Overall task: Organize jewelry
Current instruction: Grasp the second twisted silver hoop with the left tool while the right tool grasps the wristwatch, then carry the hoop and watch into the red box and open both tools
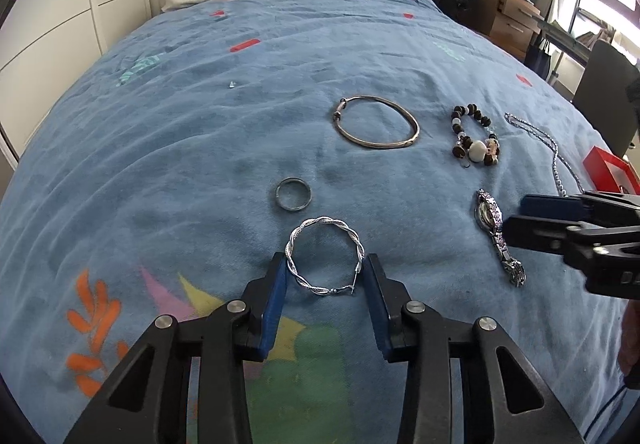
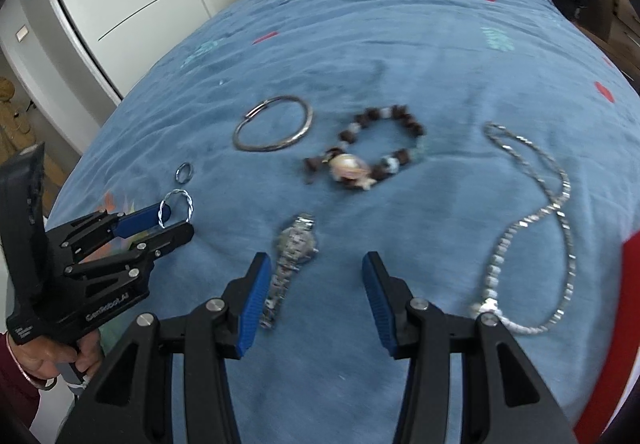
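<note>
A blue patterned bedspread (image 1: 200, 132) is serving as the surface; the pieces are lying spread across it, catalogued here from left to right.

Left gripper (image 1: 326, 268): pointing down at the bedspread, its blue pads (image 1: 276, 300) standing on either side of the twisted silver hoop earring (image 1: 325, 258). The pads are meeting the hoop's two sides, so the jaws are pinching it while it is lying flat on the cloth. In the right wrist view a hand (image 2: 52, 358) is gripping this tool's handle.

Small dark ring (image 1: 293, 194): lying flat just beyond the hoop, apart from it.

Metal bangle (image 1: 376, 122): lying flat farther up the bed, right of the ring.

Beaded bracelet (image 1: 476, 138): dark and pale beads with a large pale stone, lying right of the bangle and apart from it.

Silver wristwatch (image 1: 496, 232): lying stretched out nearer the camera than the bracelet. In the right wrist view it is sitting just beside the left-hand pad of the right gripper (image 2: 316, 288), its strap running alongside that pad.

Right gripper: jaws standing spread, nothing between the pads, hovering over the cloth next to the watch.

Silver chain necklace (image 2: 532, 228): looping loosely to the right of the watch.

Red box (image 1: 610, 174): sitting at the right edge of the bed.
</note>
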